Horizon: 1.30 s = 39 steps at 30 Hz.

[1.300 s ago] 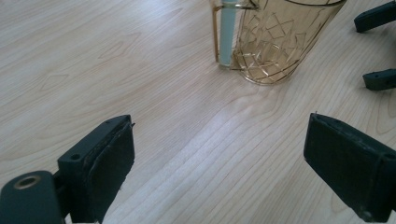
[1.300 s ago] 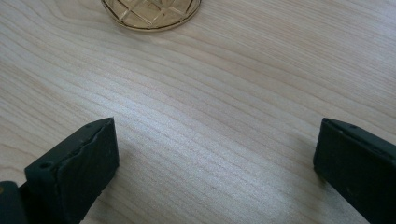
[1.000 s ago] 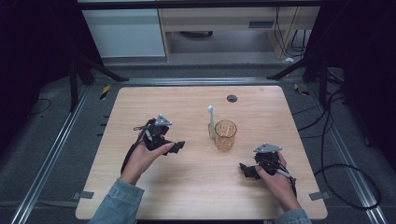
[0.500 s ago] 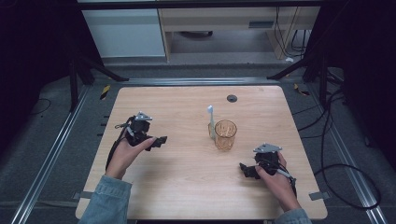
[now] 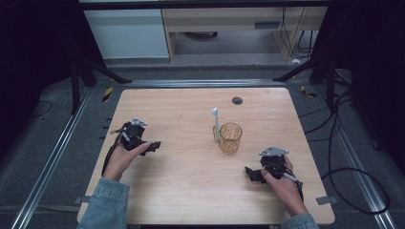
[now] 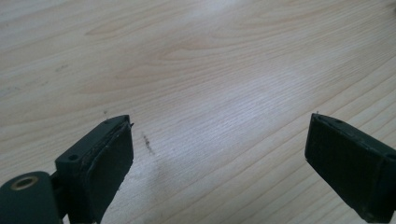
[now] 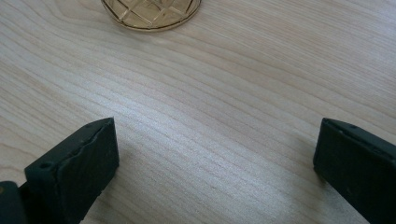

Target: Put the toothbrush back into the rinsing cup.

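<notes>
Glass cup (image 5: 230, 138): amber, see-through, with a cut lattice pattern; stands upright on the worktop (image 5: 191, 191), a little right of the middle, between the two grippers and well apart from both.
Cup in the right gripper view (image 7: 151, 13): lower part seen at the top edge, ahead of the jaws and slightly to the left.
Spoon (image 5: 216, 125): pale, thin, probably plastic; leans at the left side of the cup with the rounded end up; whether inside the cup or just touching the wall, cannot tell.
Handling, judged: cup probably rigid, smooth and breakable, rather light; pattern may give a little friction, but a hard squeeze not wise. Spoon very light, likely to tip or slide out if the cup is tilted.
Where to take hold, judged: across the cup wall at mid height, from the side away from the spoon; for the spoon, at the free upper stem.
Right gripper (image 5: 252, 174): low over the worktop, near the front right; jaws spread wide, nothing between them but bare wood.
Left gripper (image 5: 154, 145): at the left side, pointing toward the middle; jaws also wide apart and empty.
Small dark round thing (image 5: 237, 100): on the worktop beyond the cup, near the far edge; kind not clear.
</notes>
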Motion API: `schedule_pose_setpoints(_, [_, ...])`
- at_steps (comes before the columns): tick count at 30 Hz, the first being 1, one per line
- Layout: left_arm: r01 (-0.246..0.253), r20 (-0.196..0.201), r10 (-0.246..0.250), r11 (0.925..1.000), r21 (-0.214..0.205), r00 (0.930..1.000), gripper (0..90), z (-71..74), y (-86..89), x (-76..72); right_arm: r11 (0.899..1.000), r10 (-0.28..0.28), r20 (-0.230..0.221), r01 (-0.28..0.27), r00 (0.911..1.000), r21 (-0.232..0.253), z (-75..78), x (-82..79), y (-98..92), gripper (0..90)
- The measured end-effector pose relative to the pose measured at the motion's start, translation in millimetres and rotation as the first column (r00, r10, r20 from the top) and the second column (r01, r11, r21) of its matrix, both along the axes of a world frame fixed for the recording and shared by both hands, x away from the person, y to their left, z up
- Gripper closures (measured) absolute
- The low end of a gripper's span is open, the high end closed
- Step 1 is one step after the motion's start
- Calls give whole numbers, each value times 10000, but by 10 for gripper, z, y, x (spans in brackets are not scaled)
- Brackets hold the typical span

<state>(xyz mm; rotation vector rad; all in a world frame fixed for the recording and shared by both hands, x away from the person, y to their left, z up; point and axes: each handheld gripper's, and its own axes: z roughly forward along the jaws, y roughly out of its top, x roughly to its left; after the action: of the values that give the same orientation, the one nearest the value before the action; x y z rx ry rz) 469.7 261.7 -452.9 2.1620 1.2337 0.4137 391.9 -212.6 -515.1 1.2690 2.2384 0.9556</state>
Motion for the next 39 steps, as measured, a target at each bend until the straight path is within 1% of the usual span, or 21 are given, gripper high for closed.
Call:
schedule_pose_setpoints(3, [106,-242,-103,9999,107,9997,55,-82,28,20,10000,1,-2,-1,10000,2,0,0,0,5])
schedule_pose_setpoints(4, [139,-249,-136,9998,131,9996,54,-104,37,25,10000,-3,-3,3,10000,3,0,0,0,4])
schedule_pose_setpoints(7, [89,-207,-90,10000,-14,9997,44,-144,90,44,10000,-7,-2,7,10000,18,0,0,2,5])
schedule_pose_setpoints(10, [-194,-42,194,9998,84,9998,45,-167,156,56,10000,3,-2,-3,10000,3,0,0,0,4])
schedule_pose_setpoints(13, [-457,276,461,9988,-164,9986,52,-186,236,64,10000,4,-1,-4,10000,2,0,0,0,4])
schedule_pose_setpoints(14, [-554,388,559,9984,-132,9977,52,-201,263,70,10000,2,-3,-2,10000,1,0,0,0,4])
schedule_pose_setpoints(16, [-1020,631,1038,9943,-315,9926,63,-243,302,79,10000,0,-2,0,10000,2,0,0,0,5])
schedule_pose_setpoints(17, [-1222,664,1242,9920,-332,9900,70,-262,319,82,10000,3,0,-3,10000,-1,0,0,0,4])
schedule_pose_setpoints(19, [-1408,747,1424,9897,-260,9870,77,-281,335,89,10000,2,-2,-2,10000,3,0,0,0,4])
schedule_pose_setpoints(23, [-1338,780,1362,9904,-346,9876,77,-318,320,97,10000,-8,-7,8,10000,19,0,0,2,4])
schedule_pose_setpoints(25, [-1258,746,1270,9918,-207,9891,75,-342,308,107,10000,4,-3,-4,10000,1,0,0,0,4])
schedule_pose_setpoints(28, [-1282,610,1282,9917,-36,9899,72,-379,298,122,10000,5,-2,-5,10000,1,0,0,0,4])
schedule_pose_setpoints(29, [-1274,548,1274,9918,-40,9903,72,-394,298,126,10000,1,-4,-1,10000,4,0,0,0,4])
schedule_pose_setpoints(34, [-1354,510,1353,9908,-11,9895,72,-472,313,139,10000,-6,-6,6,10000,17,0,0,1,4])
schedule_pose_setpoints(37, [-1388,572,1393,9902,-127,9886,67,-484,320,139,10000,3,-3,-3,10000,3,0,0,0,4])
schedule_pose_setpoints(39, [-1415,610,1417,9899,-66,9880,67,-489,315,134,10000,-2,2,2,10000,-7,-1,1,0,4])
